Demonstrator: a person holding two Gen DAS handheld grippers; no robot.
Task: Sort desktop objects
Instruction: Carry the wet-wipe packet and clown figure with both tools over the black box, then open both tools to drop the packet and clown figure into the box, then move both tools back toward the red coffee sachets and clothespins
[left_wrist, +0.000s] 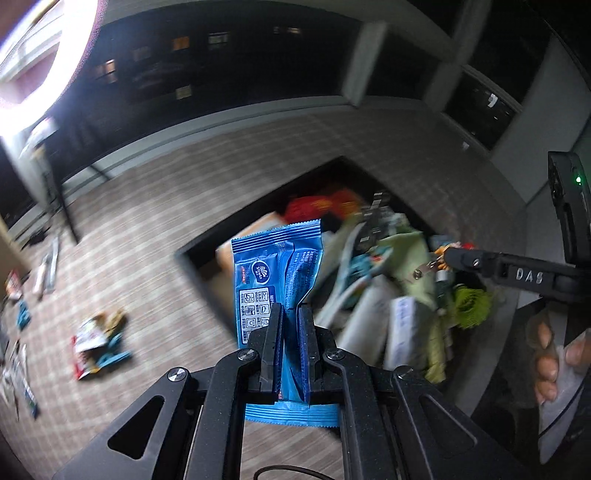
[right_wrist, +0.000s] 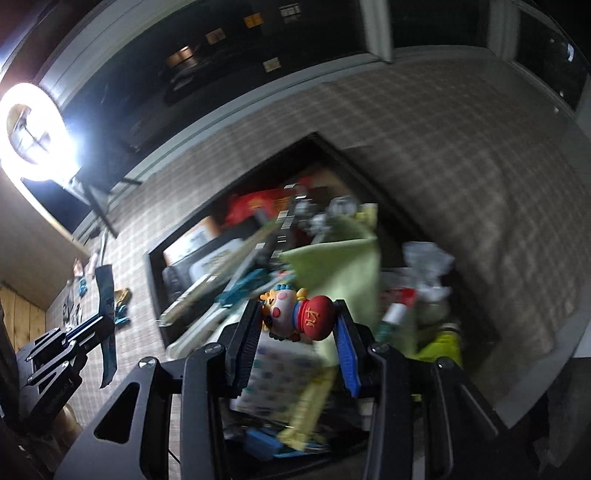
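between the two black fingers of our left gripper (left_wrist: 290, 314) a blue wet-wipe sachet (left_wrist: 277, 266) stands upright, pinched on its lower half so that the printed top rises clear of the fingertips and the crimped bottom edge hangs out below. we judge it is held this way to carry it off without creasing the pack. our right gripper (right_wrist: 299, 314) is clamped on a small cartoon figurine (right_wrist: 295, 314) with a red body and a pale face, lying sideways across the gap, head against one pad and red base against the other; the sideways hold looks like the way it lay when we took it.

beyond both claws sits the black tray (left_wrist: 207, 273), heaped with mixed clutter: a pale green cloth (right_wrist: 340, 266), red packaging (left_wrist: 317, 205), a yellow-green mesh ball (left_wrist: 471, 306), and more that is too blurred to name. both held things hang above the tray's near edge, lifted out of the heap. further left on the checked tablecloth (left_wrist: 147, 229), well apart from the tray, lie loose packets (left_wrist: 98, 339), probably a sorted group. from the left view the right gripper reaches in from the side, near the sachet but not touching it
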